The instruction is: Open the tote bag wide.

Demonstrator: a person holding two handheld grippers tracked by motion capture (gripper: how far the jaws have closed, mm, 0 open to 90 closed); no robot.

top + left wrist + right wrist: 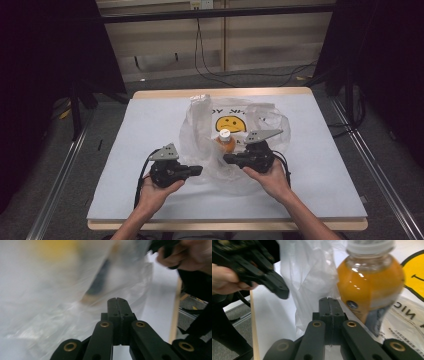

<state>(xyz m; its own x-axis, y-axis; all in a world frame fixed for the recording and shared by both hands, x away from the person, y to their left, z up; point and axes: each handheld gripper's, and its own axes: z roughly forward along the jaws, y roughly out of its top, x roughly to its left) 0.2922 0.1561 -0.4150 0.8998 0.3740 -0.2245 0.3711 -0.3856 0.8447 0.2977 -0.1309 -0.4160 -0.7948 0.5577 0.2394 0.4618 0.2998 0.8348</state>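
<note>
- Clear plastic bag (252,125) with yellow smiley face print (231,124) lies crumpled at middle of white table cover (150,120), mouth side toward the person.
- Orange juice bottle (226,141) with white cap (224,133) stands upright against the bag's near side; whether it sits inside the film or just in front, cannot tell. In right gripper view the bottle (369,287) is close up, just right of the jaws, label low on its side.
- Right gripper (229,159) sits just beside the bottle's base, pointing left across the table, jaws pressed together; in its own view the jaws meet with no gap and nothing visible between them, bag film (309,277) just past the tips.
- Left gripper (198,170) at the bag's near-left edge, pointing right, jaws pressed together too; its own view is blurred, tips (117,302) against or just short of crumpled film (50,315), cannot tell which.
- The two grippers face each other, near but apart.
- Table (220,92) has a wood edge; cables on the floor beyond.
</note>
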